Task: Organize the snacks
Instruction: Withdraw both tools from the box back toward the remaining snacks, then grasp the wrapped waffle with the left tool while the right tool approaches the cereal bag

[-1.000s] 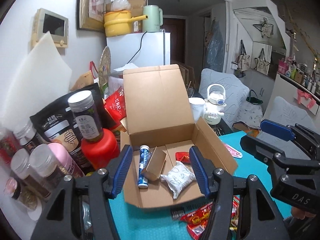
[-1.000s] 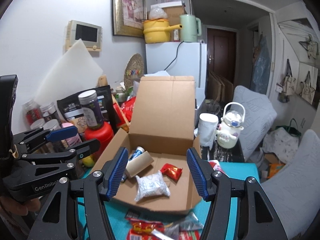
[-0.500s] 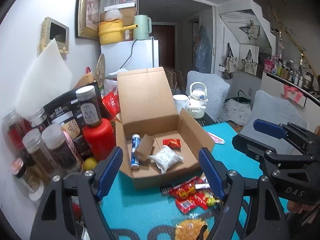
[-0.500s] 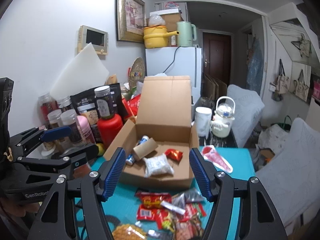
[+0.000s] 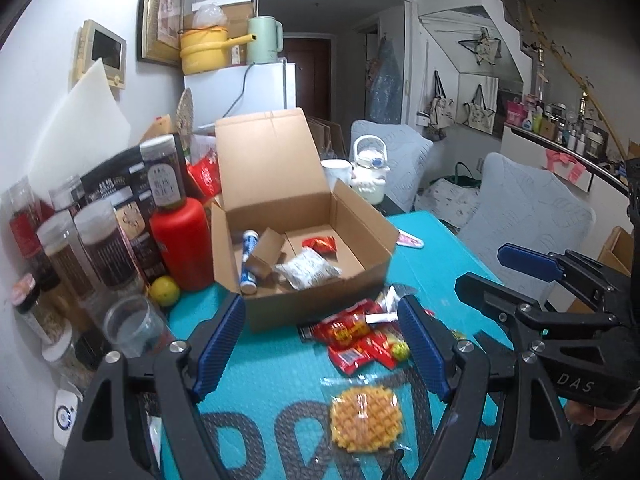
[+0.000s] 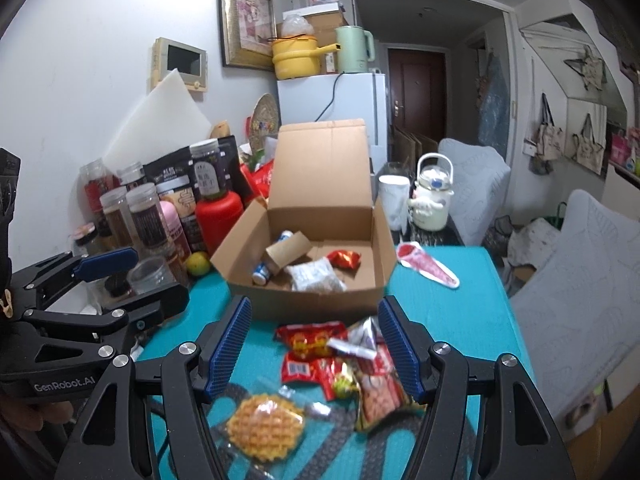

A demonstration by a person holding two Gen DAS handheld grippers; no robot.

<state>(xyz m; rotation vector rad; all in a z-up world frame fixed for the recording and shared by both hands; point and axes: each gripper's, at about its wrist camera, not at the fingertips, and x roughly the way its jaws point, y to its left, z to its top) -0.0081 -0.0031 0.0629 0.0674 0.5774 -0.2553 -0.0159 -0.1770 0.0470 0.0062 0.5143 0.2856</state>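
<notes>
Both grippers, left gripper [image 5: 320, 340] and right gripper [image 6: 314, 344], hover with fingers apart, gripping nothing, the left having just widened. Loose snack packets [image 6: 340, 356] lie on the teal table [image 6: 460, 304] just before the open cardboard box [image 6: 304, 264].

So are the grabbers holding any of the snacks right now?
No. Both the left gripper and right gripper have open, empty jaws above the loose snack packets.

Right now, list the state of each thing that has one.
Cardboard box: lid up, open.
Left claw: open, empty.
Right claw: open, empty.
Waffle: sealed in clear wrapper.
Clear cup: upright.
Red bottle: upright, jar stacked on top.
</notes>
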